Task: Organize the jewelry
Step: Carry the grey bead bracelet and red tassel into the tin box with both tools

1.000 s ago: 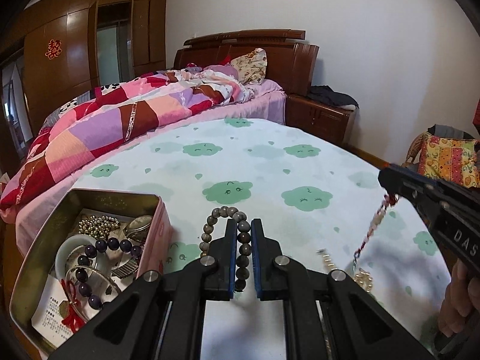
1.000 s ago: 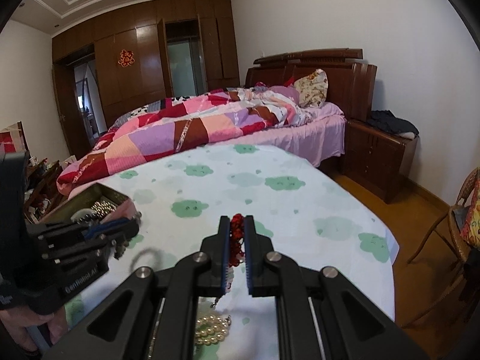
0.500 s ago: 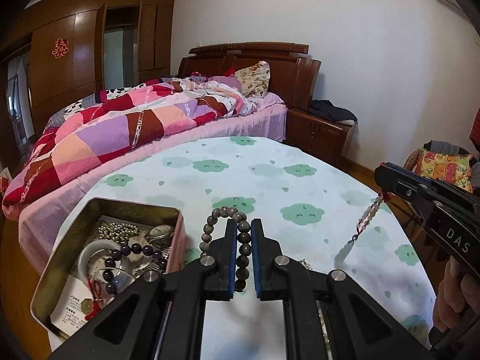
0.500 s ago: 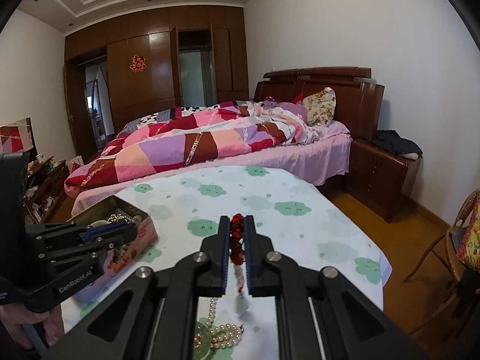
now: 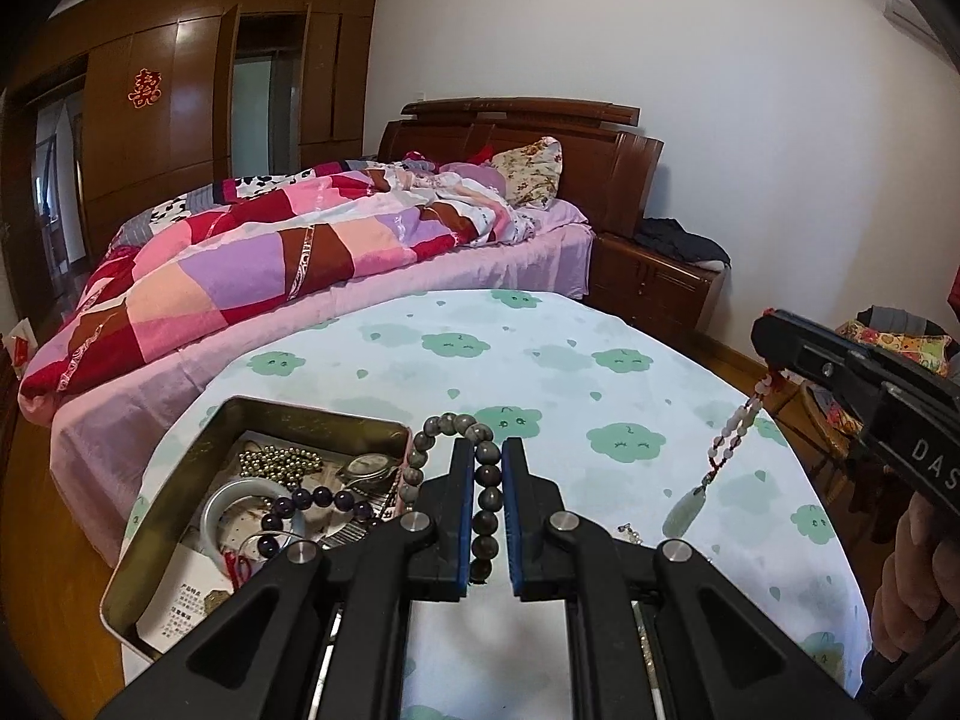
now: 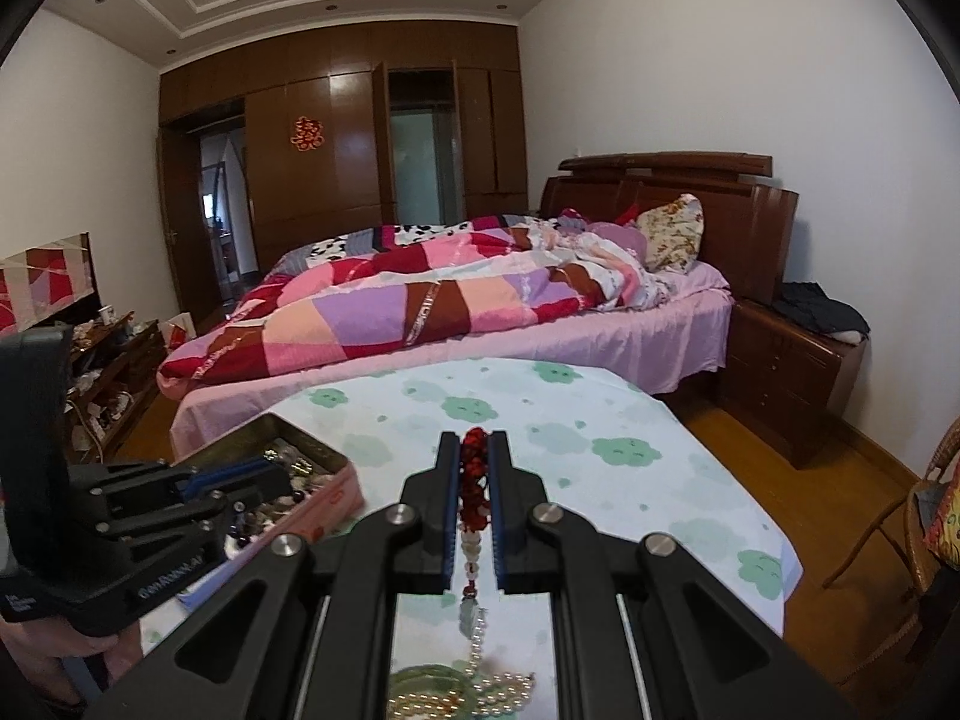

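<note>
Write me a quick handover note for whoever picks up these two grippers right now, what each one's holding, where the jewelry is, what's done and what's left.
Left tool: shut on the grey bead bracelet, held up beside the tin box.
Right tool: shut on the red knotted cord of the pendant necklace; its jade pendant dangles clear of the tablecloth.
Done: the tin already holds a purple bead bracelet, gold beads, a watch and a bangle.
Left: drop both held pieces into the tin, then collect the pearl strand lying on the cloth below the right tool.
</note>
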